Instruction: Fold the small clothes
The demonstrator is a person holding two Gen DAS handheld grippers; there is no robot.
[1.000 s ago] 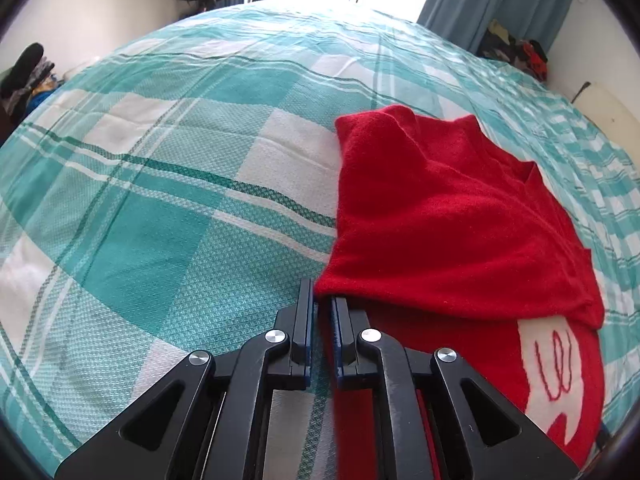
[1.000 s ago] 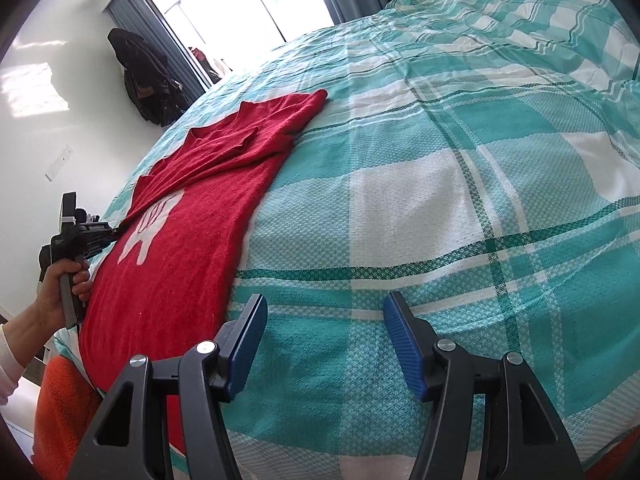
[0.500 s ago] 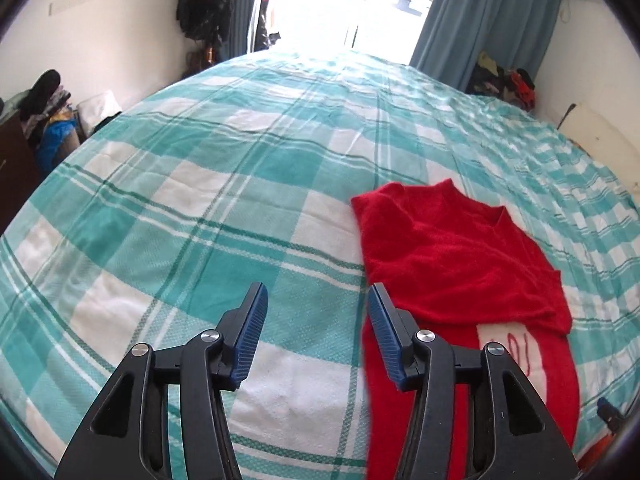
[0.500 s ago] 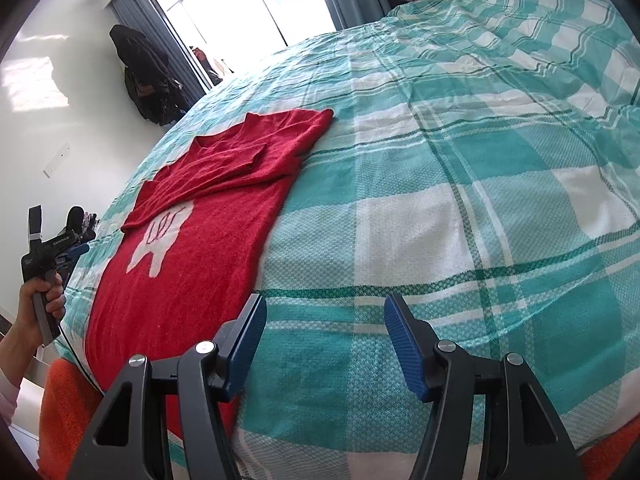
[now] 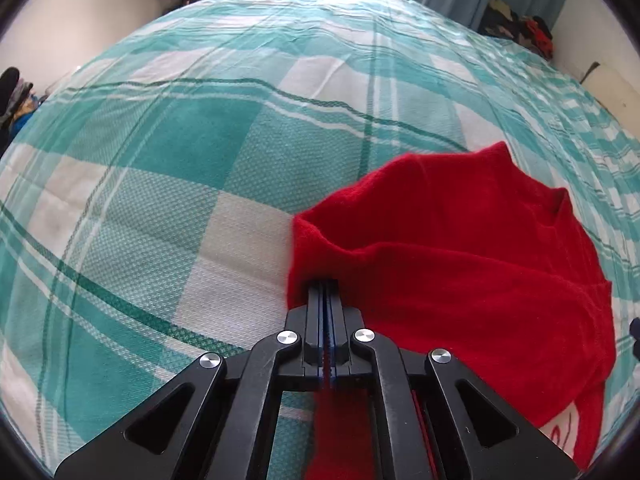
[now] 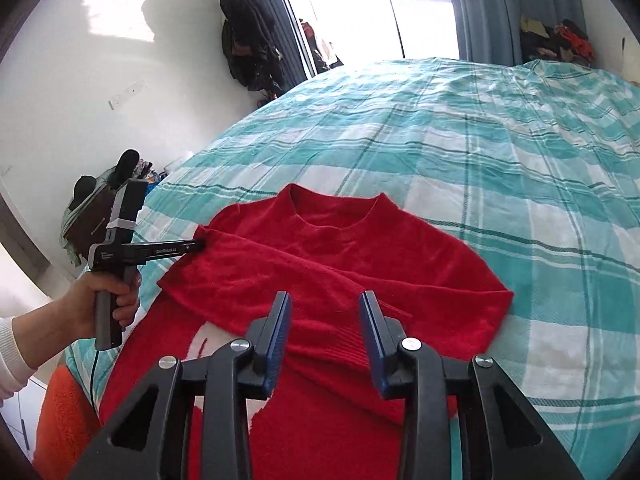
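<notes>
A red sweater with a white print lies on the bed, neck at the far side, both sleeves folded across the chest. My left gripper is shut on the sweater's left shoulder edge; it also shows in the right wrist view, held in a hand. My right gripper is open and empty, hovering over the folded sleeve near the sweater's middle.
The bed has a teal and white checked sheet. Dark clothes hang by the bright window. A pile of clothes lies at the far right wall. An orange cloth hangs at the bed's near left edge.
My left gripper was open half a second ago and has shut on the sweater's shoulder edge. My right gripper has swung left from over the bare sheet to over the sweater.
</notes>
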